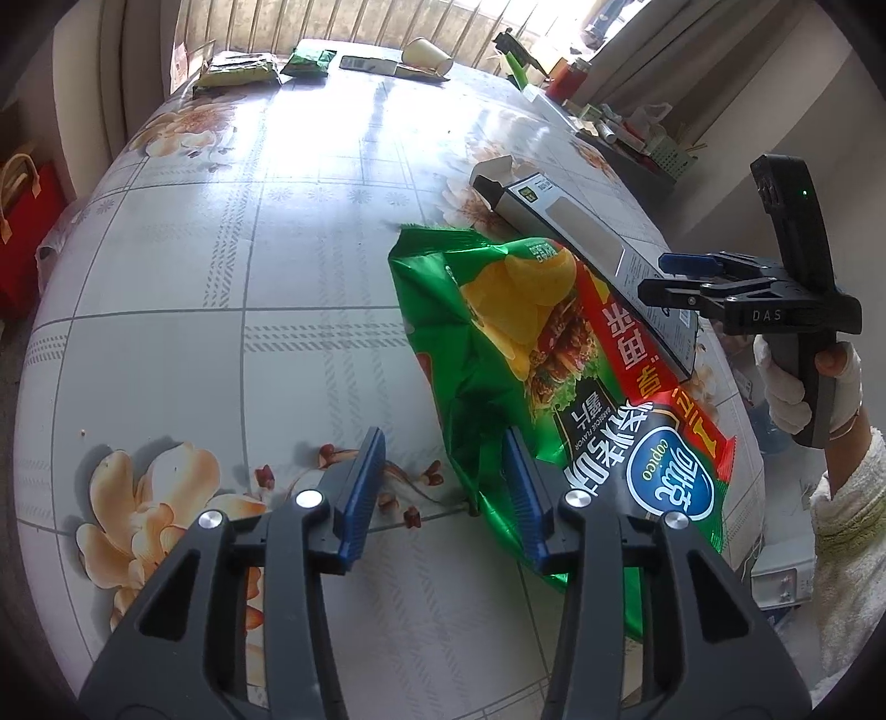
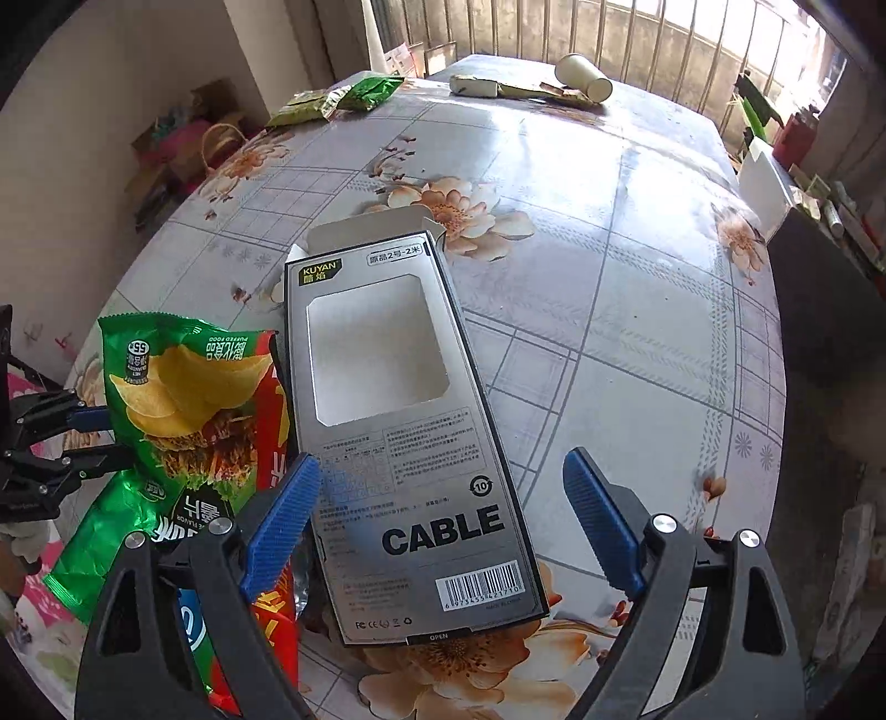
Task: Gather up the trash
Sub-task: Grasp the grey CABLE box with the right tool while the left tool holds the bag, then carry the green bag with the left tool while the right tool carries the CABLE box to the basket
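1. Right gripper (image 2: 443,526) hangs over the cable box (image 2: 398,421), jaws wide, nothing gripped.
2. Left gripper (image 1: 443,487), jaws half-open and empty, straddles the chip bag (image 1: 554,360) edge beside that box.
3. Next, likely: lower, close.

Home – floral tablecloth (image 1: 232,288), barred window (image 2: 554,27)

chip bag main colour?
Green, with a red band, on the chip bag. Shows best in the left wrist view.

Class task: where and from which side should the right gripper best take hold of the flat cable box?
Probably across the cable box near its barcode end, coming from above: it lies flat, narrow enough for the open right gripper. Its left edge overlaps the chip bag.
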Motion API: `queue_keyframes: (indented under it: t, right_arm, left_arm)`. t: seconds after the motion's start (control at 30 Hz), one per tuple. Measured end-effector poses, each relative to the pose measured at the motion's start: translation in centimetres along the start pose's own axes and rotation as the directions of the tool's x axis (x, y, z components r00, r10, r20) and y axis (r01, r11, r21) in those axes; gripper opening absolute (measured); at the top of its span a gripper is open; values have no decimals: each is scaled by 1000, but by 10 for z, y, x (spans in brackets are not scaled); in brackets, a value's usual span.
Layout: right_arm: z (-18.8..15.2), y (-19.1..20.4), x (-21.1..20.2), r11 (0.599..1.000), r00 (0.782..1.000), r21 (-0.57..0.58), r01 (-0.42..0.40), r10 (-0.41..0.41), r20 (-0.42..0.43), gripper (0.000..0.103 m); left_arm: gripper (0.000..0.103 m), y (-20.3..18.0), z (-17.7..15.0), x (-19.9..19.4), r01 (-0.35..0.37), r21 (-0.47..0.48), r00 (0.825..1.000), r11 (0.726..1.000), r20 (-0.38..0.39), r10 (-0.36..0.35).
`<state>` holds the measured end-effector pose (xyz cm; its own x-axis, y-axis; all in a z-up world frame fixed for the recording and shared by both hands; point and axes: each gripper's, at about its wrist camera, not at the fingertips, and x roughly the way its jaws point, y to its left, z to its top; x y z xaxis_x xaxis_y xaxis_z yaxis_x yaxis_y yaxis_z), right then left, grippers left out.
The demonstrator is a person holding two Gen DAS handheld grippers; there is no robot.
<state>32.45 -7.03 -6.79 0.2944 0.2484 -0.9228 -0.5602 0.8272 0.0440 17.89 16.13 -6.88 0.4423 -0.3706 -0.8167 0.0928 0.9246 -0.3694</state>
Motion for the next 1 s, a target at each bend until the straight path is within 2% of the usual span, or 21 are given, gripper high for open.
queue_keyframes:
  t: [0.07, 0.13, 0.23, 0.27, 0.4, 0.57, 0.63, 0.7, 0.73, 0.83, 1.0]
  right_arm:
    - [6, 4, 9, 999, 999, -33, -40, 39, -19, 91]
    - [10, 4, 17, 997, 996, -29, -76, 74, -50, 91]
    - [12, 5, 28, 997, 995, -32, -71, 68, -75, 92]
    - [10, 6, 27, 998, 997, -34, -53, 51, -60, 91]
    - [-1, -1, 22, 999, 999, 42, 12, -10, -47, 88]
    - [-44, -13, 0, 978, 997, 198, 70, -63, -41, 88]
    - [-66, -13, -11, 959, 996, 268, 90, -83, -39, 88]
    - [-88, -7, -18, 943, 994, 313, 112, -108, -30, 88]
    - [-97, -5, -22, 938, 993, 325, 120, -119, -24, 88]
    - [-117, 1, -27, 918, 992, 381, 113, -125, 6, 88]
    - [-137, -11, -38, 878, 994, 477, 43, -85, 66, 88]
  left_arm:
    - [41, 2, 0, 0, -1, -9, 1000, 1000, 1, 1]
    - [41, 3, 0, -1, 0, -15, 1000, 1000, 3, 0]
    - [41, 2, 0, -2, -4, -14, 1000, 1000, 5, 4]
    - [41, 2, -1, -2, -6, -14, 1000, 1000, 6, 6]
    - [41, 2, -1, -3, -11, -17, 1000, 1000, 8, 11]
    - [41, 1, -5, -6, 8, -32, 1000, 999, 11, -8]
    - [45, 1, -7, -7, 27, -46, 1000, 999, 3, -27]
    - [56, 3, -10, -9, 37, -71, 999, 997, 5, -37]
    - [58, 4, -11, -11, 33, -84, 999, 996, 9, -32]
    - [60, 7, -15, -17, 43, -119, 999, 992, 5, -43]
    - [60, 6, -25, -14, 115, -193, 991, 974, -45, -125]
